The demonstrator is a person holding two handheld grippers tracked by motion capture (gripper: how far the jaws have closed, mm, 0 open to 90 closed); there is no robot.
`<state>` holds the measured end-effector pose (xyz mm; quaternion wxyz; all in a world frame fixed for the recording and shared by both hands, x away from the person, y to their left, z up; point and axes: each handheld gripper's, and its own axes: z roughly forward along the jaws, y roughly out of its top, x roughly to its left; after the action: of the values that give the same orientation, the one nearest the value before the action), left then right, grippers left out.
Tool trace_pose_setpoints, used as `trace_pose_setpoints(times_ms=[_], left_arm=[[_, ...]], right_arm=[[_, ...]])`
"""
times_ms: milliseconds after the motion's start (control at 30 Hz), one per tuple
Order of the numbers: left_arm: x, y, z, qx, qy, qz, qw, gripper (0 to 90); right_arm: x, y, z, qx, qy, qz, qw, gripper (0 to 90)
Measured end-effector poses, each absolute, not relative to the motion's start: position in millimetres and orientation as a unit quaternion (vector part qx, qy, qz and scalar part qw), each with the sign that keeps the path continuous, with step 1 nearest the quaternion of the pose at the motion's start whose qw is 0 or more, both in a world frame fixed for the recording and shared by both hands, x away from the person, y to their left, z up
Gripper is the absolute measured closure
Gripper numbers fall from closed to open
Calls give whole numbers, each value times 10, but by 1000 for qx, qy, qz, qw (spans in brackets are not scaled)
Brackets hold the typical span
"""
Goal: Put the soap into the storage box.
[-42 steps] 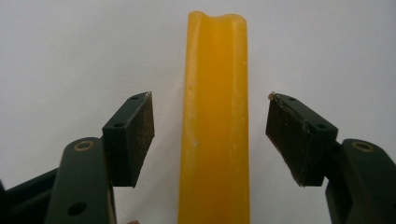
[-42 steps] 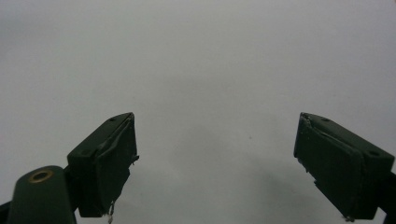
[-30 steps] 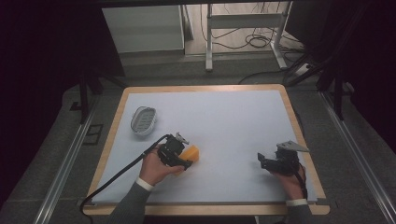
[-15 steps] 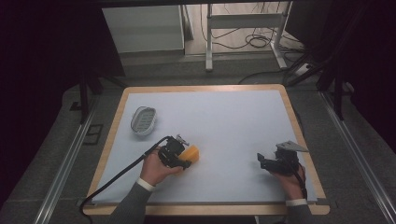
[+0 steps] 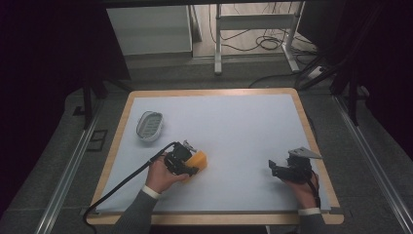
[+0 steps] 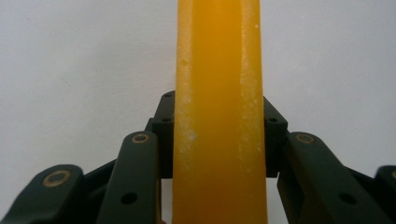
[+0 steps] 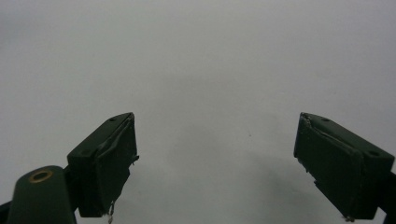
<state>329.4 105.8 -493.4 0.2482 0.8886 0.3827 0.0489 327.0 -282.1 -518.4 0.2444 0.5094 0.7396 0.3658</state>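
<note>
Holding the orange block low over the table

Gripping the white table point(image 5: 234, 126) zone's orange block point(image 5: 197, 160) squarely between left gripper point(image 5: 187, 165) jaws, near front-left. Keep squeeze even, avoid tilting. Right gripper point(image 5: 275, 168): wide apart, holding nothing, front-right. Grey dish point(image 5: 149, 125) beyond, untouched.

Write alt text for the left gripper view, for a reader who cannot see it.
A tall yellow-orange block, its surface flecked with pale specks, stands upright between the left gripper's two black jaws, which are closed against its sides. Behind it lies a plain white table surface.
</note>
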Motion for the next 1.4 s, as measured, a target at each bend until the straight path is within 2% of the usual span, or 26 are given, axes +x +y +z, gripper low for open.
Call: trace_pose_setpoints(times_ms=[700, 1400], left_arm=[[3323, 1241, -4776, 879, 381, 41, 283, 609], [3391, 1387, -4672, 871, 393, 45, 290, 610]], right_arm=[[3268, -2833, -5182, 512, 738, 366, 245, 131], [3271, -2848, -5184, 512, 738, 365, 246, 131]])
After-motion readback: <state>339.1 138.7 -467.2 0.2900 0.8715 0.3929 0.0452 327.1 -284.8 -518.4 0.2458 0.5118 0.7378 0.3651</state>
